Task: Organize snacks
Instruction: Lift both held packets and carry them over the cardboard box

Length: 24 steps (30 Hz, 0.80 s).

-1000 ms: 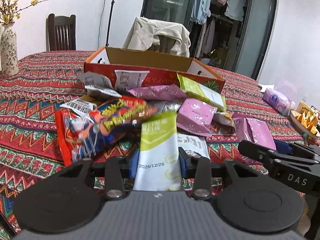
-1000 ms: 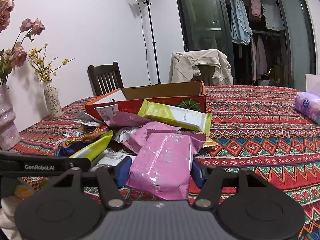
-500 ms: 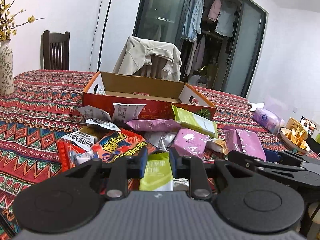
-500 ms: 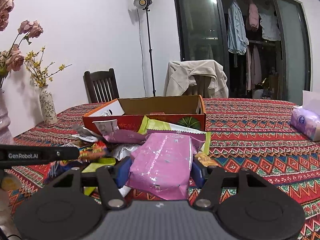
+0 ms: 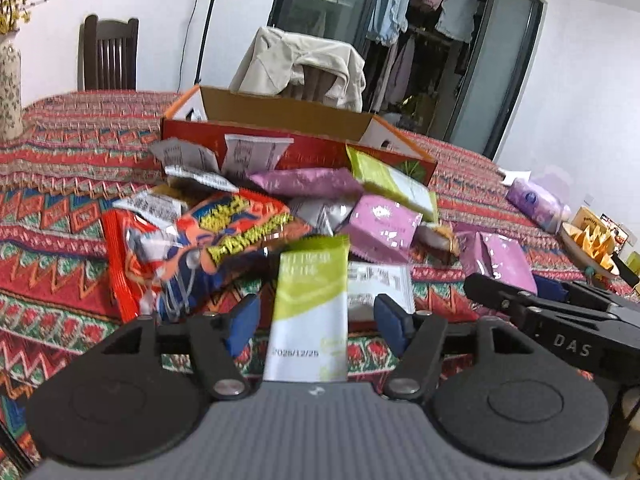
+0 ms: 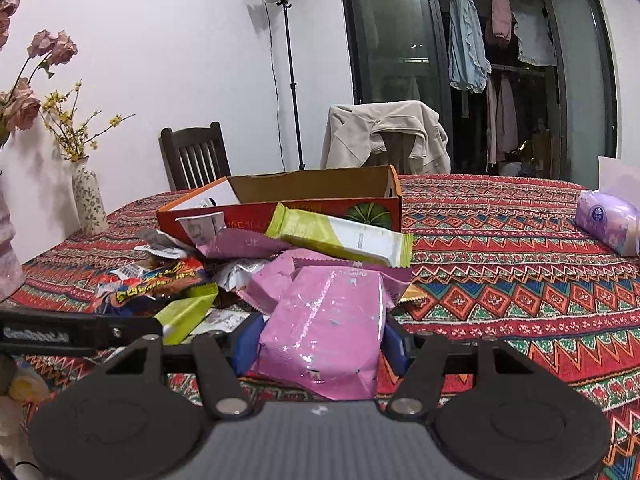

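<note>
Left gripper (image 5: 314,318): jaws opening; both blue pads stand clear of the green-and-white snack packet (image 5: 308,312) that lies lengthwise between them, so nothing is gripped.
Right gripper (image 6: 318,338): clenched on a pink snack packet (image 6: 326,328), a blue pad pressed against each of its sides.
Snack pile (image 5: 256,216): just ahead of the left gripper's fingertips, a loose heap on the patterned tablecloth (image 6: 500,264); an orange-and-blue crisp bag (image 5: 200,248) ahead to its left, pink packets ahead to its right.
Long green-and-white bar (image 6: 340,236): straight ahead of the right gripper, atop the heap, leaning on the box front.
Cardboard box (image 6: 304,200): beyond the pile from both grippers, open-topped, red front; inside not visible.
Tissue pack (image 6: 608,222): far ahead to the right of the right gripper, well apart from the snacks.
Vase (image 6: 89,200): far left of the right gripper, beyond the pile.
</note>
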{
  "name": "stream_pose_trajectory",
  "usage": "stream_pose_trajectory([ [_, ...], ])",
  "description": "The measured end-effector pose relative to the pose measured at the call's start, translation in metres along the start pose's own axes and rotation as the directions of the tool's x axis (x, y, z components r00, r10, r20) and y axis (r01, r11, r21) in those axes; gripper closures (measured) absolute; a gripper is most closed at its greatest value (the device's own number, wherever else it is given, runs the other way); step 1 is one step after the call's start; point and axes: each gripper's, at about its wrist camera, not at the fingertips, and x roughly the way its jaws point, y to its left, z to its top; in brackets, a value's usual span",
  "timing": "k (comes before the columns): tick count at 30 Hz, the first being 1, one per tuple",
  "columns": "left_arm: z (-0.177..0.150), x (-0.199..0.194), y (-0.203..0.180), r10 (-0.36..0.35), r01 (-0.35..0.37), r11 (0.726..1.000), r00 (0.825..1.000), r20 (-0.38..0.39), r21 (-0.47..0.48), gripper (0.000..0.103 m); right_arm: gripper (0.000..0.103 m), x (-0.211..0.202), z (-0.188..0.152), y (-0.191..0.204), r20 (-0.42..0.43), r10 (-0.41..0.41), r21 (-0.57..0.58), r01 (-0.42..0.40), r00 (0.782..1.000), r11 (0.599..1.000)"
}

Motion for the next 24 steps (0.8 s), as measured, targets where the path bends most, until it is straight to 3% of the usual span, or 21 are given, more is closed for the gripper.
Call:
stream_pose_trajectory([
  [1, -0.001, 0.004, 0.0, 0.006, -0.006, 1.0, 1.0, -0.01, -0.003, 0.04, 0.041, 0.0, -0.001, 0.001, -0.002, 0.002, -0.001, -0.002, 1.0, 1.0],
  [4, -0.002, 0.013, 0.003, 0.002, -0.003, 1.0, 0.999, -0.038, -0.018, 0.064, 0.041, -0.001, -0.002, 0.003, -0.006, 0.008, -0.005, -0.008, 1.0, 1.0],
  [5, -0.003, 0.014, 0.004, -0.003, 0.003, 1.0, 0.999, -0.035, -0.02, 0.065, 0.041, -0.002, -0.003, 0.003, -0.005, 0.008, -0.006, -0.008, 1.0, 1.0],
  [14, -0.002, -0.008, -0.002, -0.032, 0.032, 0.999, 0.999, 0.036, 0.017, 0.067, 0.041, -0.006, 0.0, 0.004, 0.004, -0.002, -0.006, 0.002, 1.0, 1.0],
  [24, 0.026, -0.022, -0.009, -0.075, 0.071, 0.997, 0.99, 0.12, 0.04, 0.067, 0.041, -0.005, 0.019, 0.006, 0.034, -0.019, -0.018, 0.02, 0.999, 1.0],
])
